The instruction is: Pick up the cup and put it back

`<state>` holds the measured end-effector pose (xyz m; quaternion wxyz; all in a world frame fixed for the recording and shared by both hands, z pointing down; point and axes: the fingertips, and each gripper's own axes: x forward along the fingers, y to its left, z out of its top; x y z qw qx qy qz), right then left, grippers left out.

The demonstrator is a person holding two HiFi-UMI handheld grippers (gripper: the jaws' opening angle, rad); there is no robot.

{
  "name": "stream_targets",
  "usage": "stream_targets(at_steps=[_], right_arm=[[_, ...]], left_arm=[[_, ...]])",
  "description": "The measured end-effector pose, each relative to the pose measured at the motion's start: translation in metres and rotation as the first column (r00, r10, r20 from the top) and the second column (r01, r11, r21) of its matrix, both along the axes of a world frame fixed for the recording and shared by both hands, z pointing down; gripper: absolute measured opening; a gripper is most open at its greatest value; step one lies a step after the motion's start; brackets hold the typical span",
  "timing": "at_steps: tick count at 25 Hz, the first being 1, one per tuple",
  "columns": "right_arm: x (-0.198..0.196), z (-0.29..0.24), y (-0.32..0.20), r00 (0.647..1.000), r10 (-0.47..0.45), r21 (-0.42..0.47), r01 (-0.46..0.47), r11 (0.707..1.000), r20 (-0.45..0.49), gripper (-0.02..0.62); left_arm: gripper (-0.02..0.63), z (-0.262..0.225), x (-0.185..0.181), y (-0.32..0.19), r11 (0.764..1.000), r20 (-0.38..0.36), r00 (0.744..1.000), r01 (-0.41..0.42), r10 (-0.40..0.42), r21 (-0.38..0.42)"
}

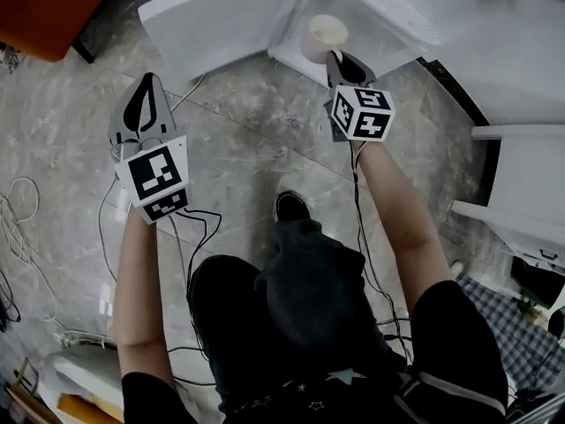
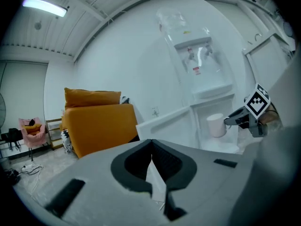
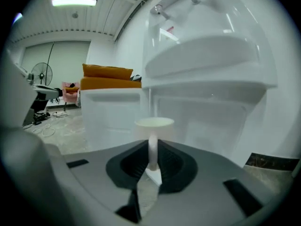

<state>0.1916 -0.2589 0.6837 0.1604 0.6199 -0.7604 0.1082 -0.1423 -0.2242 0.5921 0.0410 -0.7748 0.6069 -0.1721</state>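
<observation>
A pale cup (image 1: 325,35) stands upright in the open lower compartment of a white water dispenser (image 2: 199,74). My right gripper (image 1: 341,62) reaches into that compartment from the front, and its jaws pinch the cup's thin handle (image 3: 153,150). In the right gripper view the cup (image 3: 154,122) rises just beyond the right gripper (image 3: 153,160). The left gripper view shows the cup (image 2: 216,125) with the right gripper (image 2: 233,120) against its side. My left gripper (image 1: 144,88) hangs over the floor to the left. The left gripper (image 2: 151,163) is shut with nothing in it.
The compartment's white door (image 1: 221,14) stands open to the cup's left. An orange sofa (image 2: 96,122) sits further left. Cables (image 1: 19,203) trail over the marble floor (image 1: 247,140). White furniture (image 1: 521,184) lines the right side. A standing fan (image 3: 42,74) is far off.
</observation>
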Motion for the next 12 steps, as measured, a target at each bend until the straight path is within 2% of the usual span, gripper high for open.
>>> stream_targets(at_steps=[8, 12], right_arm=[[-0.064, -0.120, 0.060, 0.985, -0.170, -0.007, 0.170, 0.985, -0.038, 0.043], [-0.076, -0.179, 0.091, 0.979, -0.202, -0.038, 0.201, 0.979, -0.036, 0.043]], left_arm=[[0.011, -0.121, -0.021, 0.037, 0.996, -0.034, 0.998, 0.053, -0.056, -0.074], [0.011, -0.185, -0.024, 0.060, 0.994, -0.038, 0.997, 0.059, -0.063, -0.094]])
